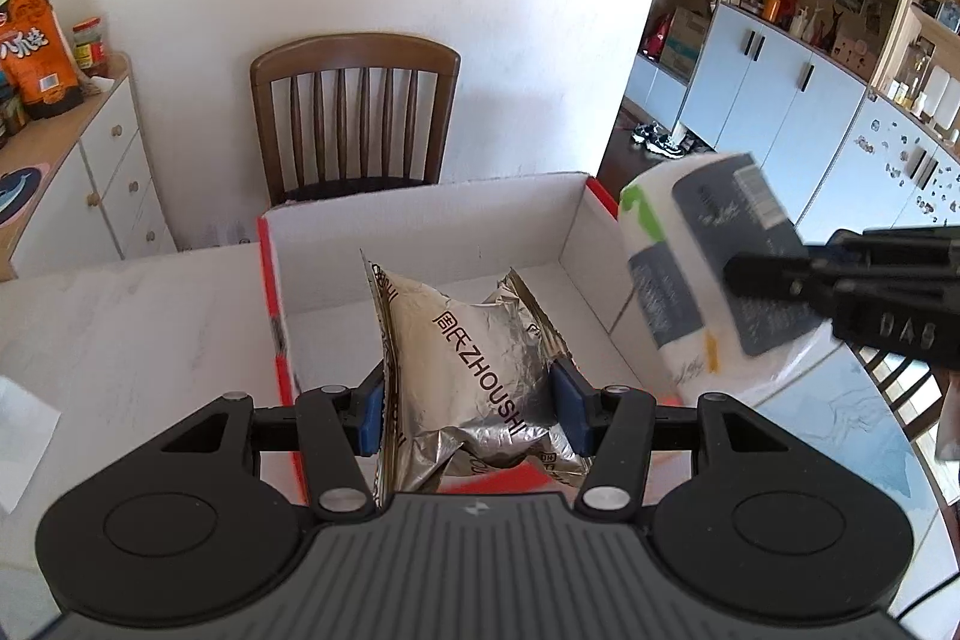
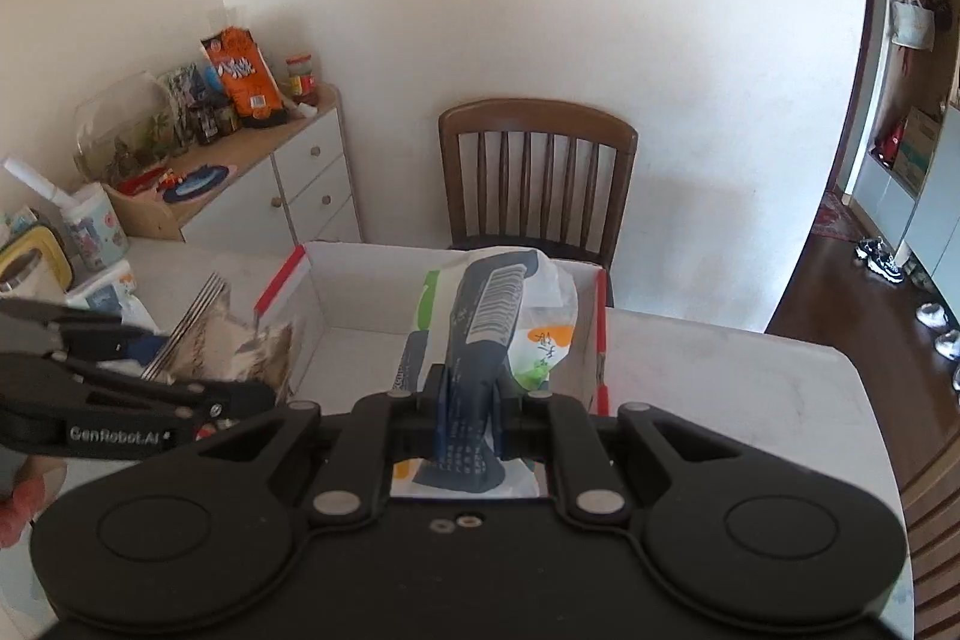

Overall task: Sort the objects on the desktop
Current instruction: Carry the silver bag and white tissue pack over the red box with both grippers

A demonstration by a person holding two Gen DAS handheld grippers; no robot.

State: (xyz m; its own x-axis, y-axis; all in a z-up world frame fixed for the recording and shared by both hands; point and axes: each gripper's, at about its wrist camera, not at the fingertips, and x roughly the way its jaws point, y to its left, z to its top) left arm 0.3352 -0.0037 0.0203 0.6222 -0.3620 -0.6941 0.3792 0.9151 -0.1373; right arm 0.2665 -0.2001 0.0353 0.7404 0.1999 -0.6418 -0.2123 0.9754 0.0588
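You hold two black hand-held grippers over a white cardboard box with red outer edges (image 1: 420, 226), which sits on a pale marble-patterned table (image 1: 120, 304) in front of a brown slatted wooden chair (image 1: 354, 112).

Your left gripper (image 1: 471, 409) pinches a crumpled silver foil snack packet with black lettering (image 1: 468, 358) between its blue pads (image 1: 570, 406), partly spread to the packet's width. The packet hangs straight ahead of that gripper, over the near part of the box's open interior, its long axis running away from you toward the chair.

Your right gripper (image 2: 468, 403) has its jaws pressed almost together on a thin fold of a white plastic-wrapped pack with a dark blue label, barcode and green and orange markings (image 2: 510, 316). Seen from the left wrist, this pack sits at the box's right wall, partly over the rim (image 1: 690, 268). Its long axis also points toward the chair.

Both loads appear to be above or at the box, so lowering and release look like the next step. The left packet seems better centred; the right pack likely needs to shift inward, toward the box's middle, to clear the wall.
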